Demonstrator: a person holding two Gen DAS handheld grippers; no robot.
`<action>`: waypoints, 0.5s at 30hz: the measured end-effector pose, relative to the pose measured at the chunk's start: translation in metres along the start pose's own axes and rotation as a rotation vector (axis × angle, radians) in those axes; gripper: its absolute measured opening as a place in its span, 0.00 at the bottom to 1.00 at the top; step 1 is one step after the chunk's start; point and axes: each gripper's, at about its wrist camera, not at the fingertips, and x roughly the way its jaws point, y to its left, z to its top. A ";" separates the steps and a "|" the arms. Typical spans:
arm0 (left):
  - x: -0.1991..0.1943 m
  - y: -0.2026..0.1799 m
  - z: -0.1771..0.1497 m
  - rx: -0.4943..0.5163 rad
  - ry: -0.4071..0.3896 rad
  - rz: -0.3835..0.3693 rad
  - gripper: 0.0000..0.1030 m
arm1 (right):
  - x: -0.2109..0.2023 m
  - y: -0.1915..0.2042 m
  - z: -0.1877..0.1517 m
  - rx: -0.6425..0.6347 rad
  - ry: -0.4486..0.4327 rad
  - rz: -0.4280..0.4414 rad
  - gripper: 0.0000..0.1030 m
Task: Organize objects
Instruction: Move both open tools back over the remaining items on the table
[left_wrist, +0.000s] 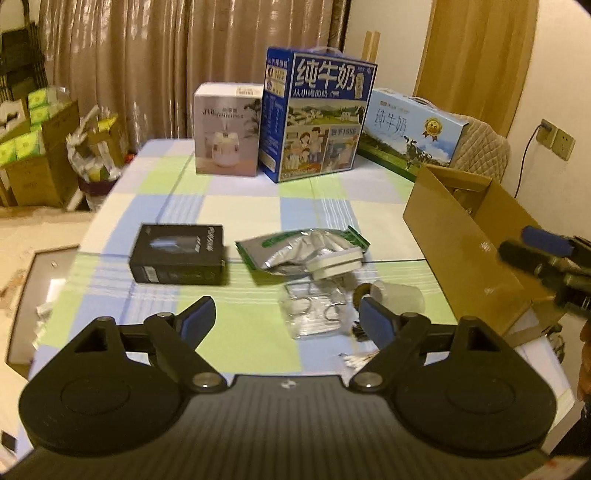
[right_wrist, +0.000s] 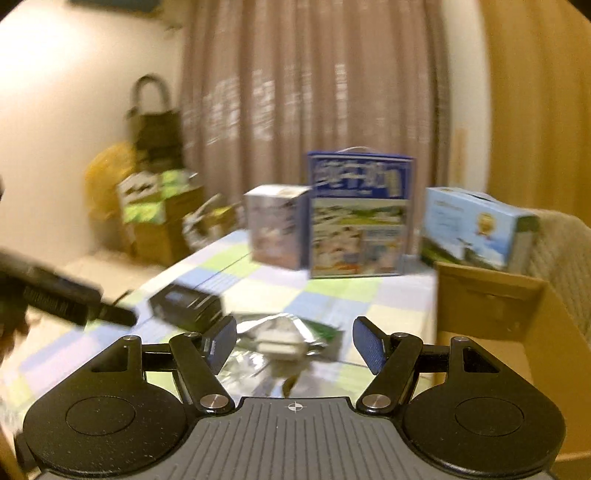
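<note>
On the checked tablecloth (left_wrist: 240, 206) lie a black box (left_wrist: 179, 254), a silver-green foil pouch (left_wrist: 295, 245) with a small white box (left_wrist: 337, 264) on it, a clear plastic bag with rings (left_wrist: 314, 314) and a clear cup (left_wrist: 400, 297). My left gripper (left_wrist: 286, 321) is open and empty, just above the near table area, before the bag. My right gripper (right_wrist: 293, 345) is open and empty, above the pouch (right_wrist: 280, 332); it also shows in the left wrist view (left_wrist: 539, 251) beside the open cardboard box (left_wrist: 465, 251). The right wrist view is blurred.
At the table's back stand a white humidifier box (left_wrist: 227, 129), a tall blue milk carton (left_wrist: 317, 114) and a light-blue milk carton (left_wrist: 410, 129). The cardboard box (right_wrist: 517, 321) sits at the right edge. Stacked boxes and bags (left_wrist: 37, 147) stand on the floor left.
</note>
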 end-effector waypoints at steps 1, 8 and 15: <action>-0.002 0.003 -0.003 0.007 -0.014 0.000 0.84 | 0.003 0.004 -0.002 -0.024 0.012 0.012 0.65; 0.018 0.023 -0.028 0.018 0.019 -0.007 0.85 | 0.021 0.032 -0.024 -0.188 0.123 0.089 0.65; 0.027 0.041 -0.043 0.017 0.033 -0.034 0.85 | 0.025 0.051 -0.043 -0.325 0.239 0.140 0.65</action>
